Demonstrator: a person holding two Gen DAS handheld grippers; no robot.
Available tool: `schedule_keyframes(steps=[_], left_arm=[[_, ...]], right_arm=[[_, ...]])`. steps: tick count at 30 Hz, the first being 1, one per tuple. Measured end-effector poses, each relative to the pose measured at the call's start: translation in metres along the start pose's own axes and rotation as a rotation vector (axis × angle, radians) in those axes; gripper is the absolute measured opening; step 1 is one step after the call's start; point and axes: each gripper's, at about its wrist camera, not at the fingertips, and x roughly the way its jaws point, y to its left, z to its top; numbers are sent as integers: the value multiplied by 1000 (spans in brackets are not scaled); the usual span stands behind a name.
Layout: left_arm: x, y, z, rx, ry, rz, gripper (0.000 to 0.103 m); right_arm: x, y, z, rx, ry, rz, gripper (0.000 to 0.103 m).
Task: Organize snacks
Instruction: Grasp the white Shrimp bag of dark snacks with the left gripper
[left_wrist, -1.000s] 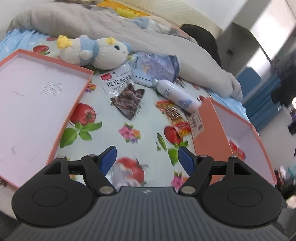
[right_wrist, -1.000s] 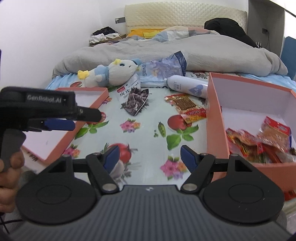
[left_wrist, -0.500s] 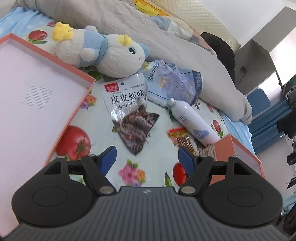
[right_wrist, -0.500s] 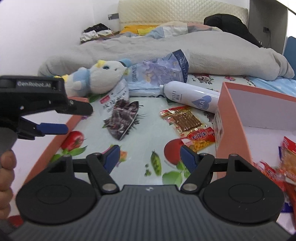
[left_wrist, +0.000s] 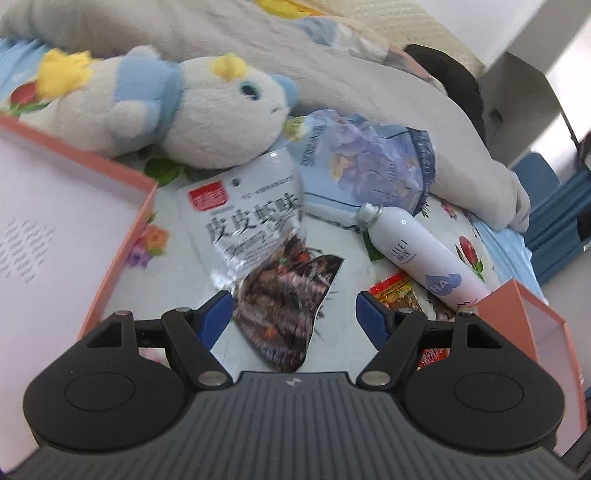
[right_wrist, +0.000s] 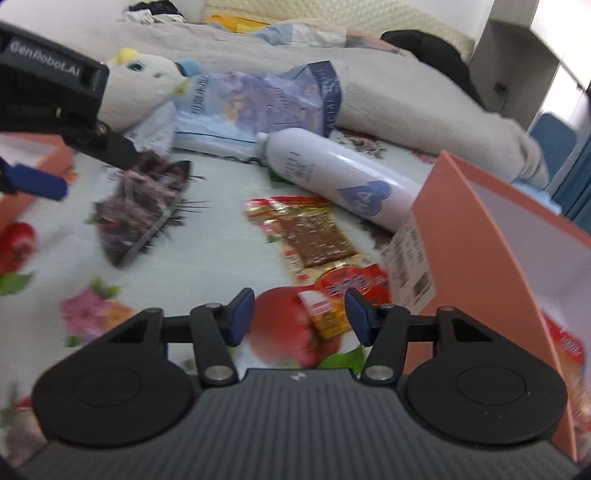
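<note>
My left gripper is open, its blue pads on either side of the lower end of a clear-and-dark shrimp snack bag lying on the floral sheet. That bag also shows in the right wrist view, with the left gripper above it. My right gripper is open just over the near end of a red and yellow snack packet. An orange box with snacks inside stands at the right. A blue snack bag lies behind.
A white bottle lies between the packet and the blue bag. A plush toy rests on the shrimp bag's top. An orange box lid lies at the left. A grey duvet is heaped behind.
Both grippers have moved forward and down: the left onto the shrimp bag, the right onto the red and yellow packet. Both jaws stay open.
</note>
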Motion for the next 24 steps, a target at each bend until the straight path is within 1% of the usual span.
schedule_keyframes(steps=[1,3,6,7,8,9,10,11,13,16,18,20,21,23,24], left_arm=[[4,-3,0,22,-5,8,78],[12,-7,1,63,-9,30,78],[20,-10,0,105,-19,37,78],[21,-12,0,120,-26,39,78],[23,-15,0,142,-36,43,78],[24,-17,-1,169,-45,49,78],[26,-20,-2,197,-52,58,78],[28,-22,-3,220,-57,64,78],[34,-26,-4,256,-56,88,78],[39,-28,-6,290,-56,114,75],[43,-27,-7,289,-40,108,64],[48,-26,-9,296,-22,123,45],[48,-25,-10,302,-18,124,43],[46,-22,-12,287,-14,114,34],[45,-22,-12,287,-13,118,33]], right_arm=[[3,1,0,-12,5,-6,56],[9,1,-1,-6,25,10,56],[13,2,-1,-14,13,-8,56],[14,0,-1,2,14,-4,50],[16,-3,0,28,21,1,42],[18,-5,-1,42,27,-2,29],[19,-4,-2,36,25,-10,26],[20,-3,-3,22,19,-14,26],[20,-2,-4,16,20,-20,17],[21,-2,-5,9,23,-19,7],[19,-2,-4,8,25,-8,4],[16,-1,-3,1,20,1,3],[14,-1,-3,-1,15,5,3],[9,-1,-2,-2,8,19,3],[6,-1,-2,-3,5,28,3]])
